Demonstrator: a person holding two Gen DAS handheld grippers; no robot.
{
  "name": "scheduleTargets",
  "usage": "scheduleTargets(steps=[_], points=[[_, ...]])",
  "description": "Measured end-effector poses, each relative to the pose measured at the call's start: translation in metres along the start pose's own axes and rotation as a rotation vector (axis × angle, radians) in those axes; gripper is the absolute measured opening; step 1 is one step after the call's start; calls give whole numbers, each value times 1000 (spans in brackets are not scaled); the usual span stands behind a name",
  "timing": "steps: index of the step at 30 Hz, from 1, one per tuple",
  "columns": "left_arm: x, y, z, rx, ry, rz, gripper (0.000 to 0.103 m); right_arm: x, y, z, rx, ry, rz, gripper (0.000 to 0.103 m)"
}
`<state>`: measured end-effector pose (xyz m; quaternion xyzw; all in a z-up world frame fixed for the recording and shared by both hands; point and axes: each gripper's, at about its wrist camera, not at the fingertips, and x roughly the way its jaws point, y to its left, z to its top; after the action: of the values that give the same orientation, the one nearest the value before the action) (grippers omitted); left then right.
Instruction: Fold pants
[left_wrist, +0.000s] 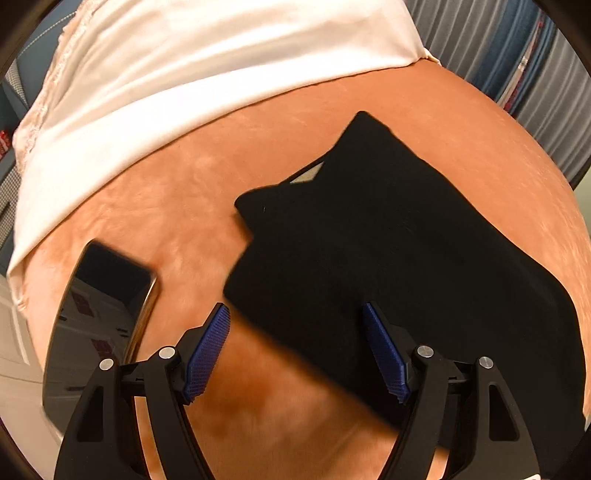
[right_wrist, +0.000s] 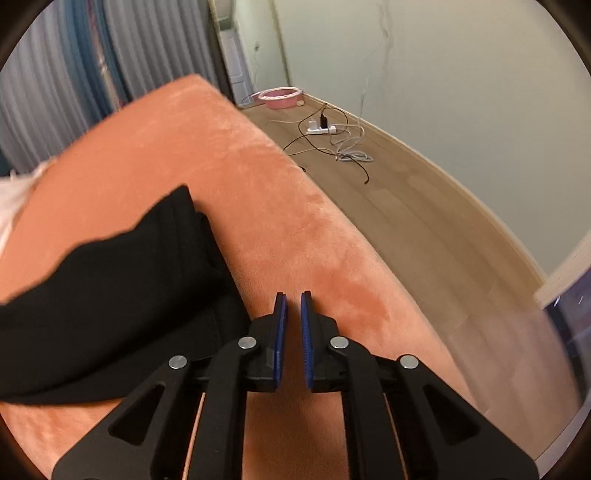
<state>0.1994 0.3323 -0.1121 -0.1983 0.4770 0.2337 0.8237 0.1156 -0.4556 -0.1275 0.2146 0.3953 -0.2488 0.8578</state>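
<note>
On the orange plush bed (left_wrist: 258, 413) lie black pants (left_wrist: 388, 240); left gripper (left_wrist: 295, 314) spread, right gripper (right_wrist: 290, 299) nearly closed, empty

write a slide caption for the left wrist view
Left tool open above the orange blanket, near the black pants, a phone lying to their left.

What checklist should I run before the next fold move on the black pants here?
1. Left tongs open, holding nothing: ok.
2. Right tongs nearly closed, nothing between pads: ok.
3. Black pants lie on the orange blanket, already bunched into layers: ok.
4. Phone lies close beside the pants: not ok.
5. White sheet apart from the pants: ok.
6. Fold edges aligned: cannot tell.
</note>
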Motion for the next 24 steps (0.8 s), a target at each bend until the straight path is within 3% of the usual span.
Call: scheduleTargets(steps=[1,2,3,6,9,11,13,16,19,21,22,24], points=[[2,-1,4,-2,-21,8,48,-6,-4,-2,16,-7,-4,12],[4,-3,7,16,-23,9,42,-11,-5,-2,22,-16,-12,12],[7,-5,11,34,-22,12,27,-14,-8,-2,23,-19,-12,13],[10,-13,32,106,-32,65,13,-28,8,-3,6,-37,6,13],[6,-5,48,102,-66,51,12,-52,13,-8,-15,-43,30,21],[7,-2,54,96,-64,40,12,-62,16,-14,-33,-44,41,48],[12,-5,50,126,-25,34,14,-59,29,-15,-44,-33,76,49],[5,-3,40,171,-70,57,27,-42,50,-6,-67,14,149,49],[10,2,39,155,-42,41,24,-11,63,-1,-63,70,142,53],[13,2,45,145,-32,18,19,-5,70,2,-55,55,129,33],[12,2,47,155,-37,19,16,-7,71,4,-31,58,155,4],[9,1,50,184,-50,26,16,-28,73,2,-12,-4,189,4]])
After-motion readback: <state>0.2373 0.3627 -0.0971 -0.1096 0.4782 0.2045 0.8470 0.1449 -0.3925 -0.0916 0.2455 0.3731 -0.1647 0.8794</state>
